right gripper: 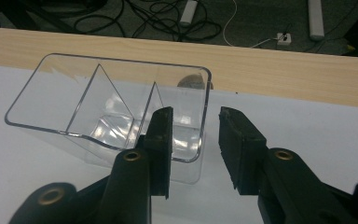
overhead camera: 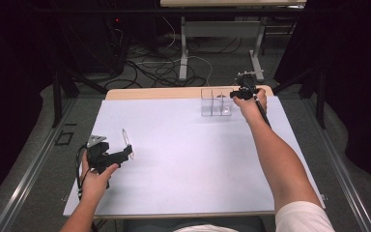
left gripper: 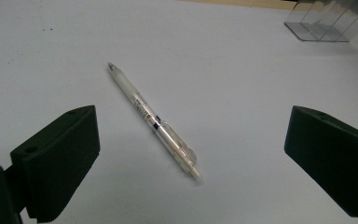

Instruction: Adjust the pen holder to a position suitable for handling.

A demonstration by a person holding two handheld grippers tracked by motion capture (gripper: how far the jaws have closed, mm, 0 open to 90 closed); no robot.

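A clear plastic pen lies slantwise on the white table cover, its tip pointing away. My left gripper hovers just short of it, jaws wide open on either side of the pen's near end, touching nothing. From the high view the pen lies at the left, with the left gripper right behind it. At the back right stands a clear three-compartment box, also the box. My right gripper is open and straddles the box's right end wall, one finger over the end compartment. In the high view the right gripper is at the box's right end.
A strip of bare wooden tabletop runs along the far edge behind the box. Beyond it, cables and the legs of another table stand on the floor. The broad middle of the white cover lies between the two hands.
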